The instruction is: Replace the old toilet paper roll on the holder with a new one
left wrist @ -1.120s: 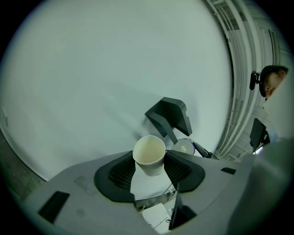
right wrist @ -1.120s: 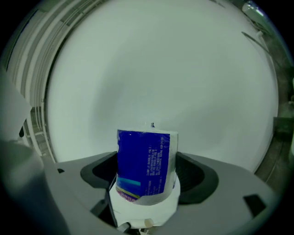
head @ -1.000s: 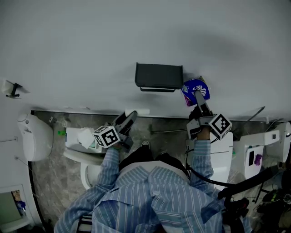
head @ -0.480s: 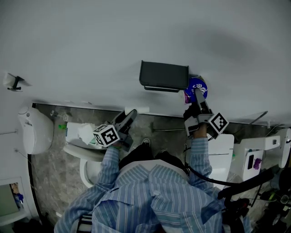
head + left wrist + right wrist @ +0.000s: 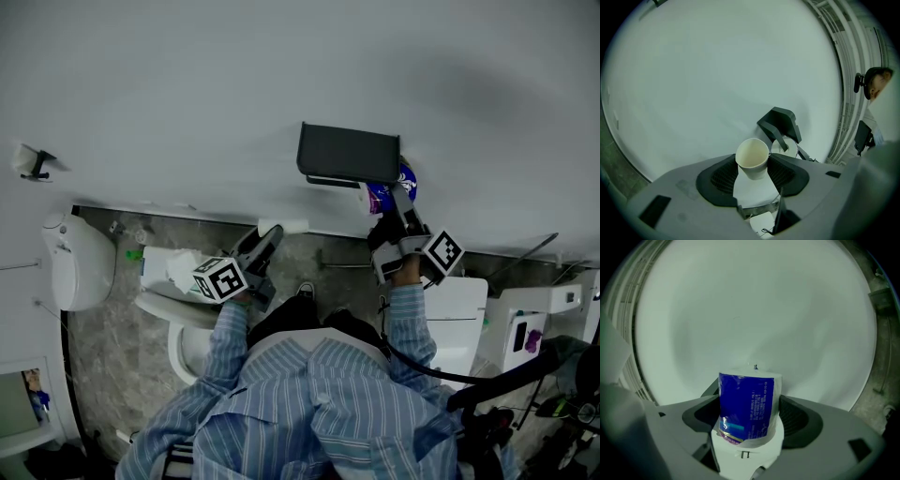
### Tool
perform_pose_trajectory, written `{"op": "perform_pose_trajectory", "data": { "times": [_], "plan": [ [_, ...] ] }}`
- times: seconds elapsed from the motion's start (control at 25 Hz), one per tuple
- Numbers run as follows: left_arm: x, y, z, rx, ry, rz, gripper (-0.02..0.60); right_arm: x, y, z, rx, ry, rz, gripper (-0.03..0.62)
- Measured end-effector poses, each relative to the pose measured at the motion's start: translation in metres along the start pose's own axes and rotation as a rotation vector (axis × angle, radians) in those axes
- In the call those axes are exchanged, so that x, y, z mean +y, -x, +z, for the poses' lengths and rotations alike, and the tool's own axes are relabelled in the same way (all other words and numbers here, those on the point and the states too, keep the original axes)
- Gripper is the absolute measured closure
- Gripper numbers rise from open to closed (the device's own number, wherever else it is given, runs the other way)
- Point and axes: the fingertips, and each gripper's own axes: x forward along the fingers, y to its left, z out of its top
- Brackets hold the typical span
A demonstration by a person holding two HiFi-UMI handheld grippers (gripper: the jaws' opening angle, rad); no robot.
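A dark toilet paper holder (image 5: 348, 154) hangs on the white wall. My right gripper (image 5: 392, 200) is shut on a new roll in blue wrapper (image 5: 382, 194), held at the holder's lower right end and partly tucked under it. In the right gripper view the blue-wrapped roll (image 5: 747, 406) stands between the jaws, facing the wall. My left gripper (image 5: 266, 243) hangs lower left of the holder, shut on an empty cardboard tube (image 5: 284, 228). The left gripper view shows that tube (image 5: 752, 158) pinched open-end up, with the holder (image 5: 780, 124) beyond it.
A toilet (image 5: 185, 330) with a white tank and tissue on it stands below left. A white fixture (image 5: 77, 272) is mounted at far left, and a small hook (image 5: 33, 162) sits on the wall. White units (image 5: 461, 321) and cables stand at right. A grey bar (image 5: 347, 265) runs along the wall base.
My right gripper has carried the blue-wrapped roll leftward, from beside the holder's right end to under its right edge, rolling as it went. The left gripper and tube stayed put.
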Motion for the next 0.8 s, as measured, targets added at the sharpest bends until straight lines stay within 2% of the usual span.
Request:
{"op": "perform_pose_trajectory", "data": {
  "times": [0.64,0.8],
  "plan": [
    [-0.002,-0.002,0.001,-0.002,0.0,-0.013,0.387,0.006,-0.013,-0.059,0.163,-0.031,0.039,0.198],
    [0.001,-0.002,0.001,0.003,0.004,-0.015,0.387,0.007,-0.018,-0.074,0.211,-0.003,0.036,0.198]
  ]
}}
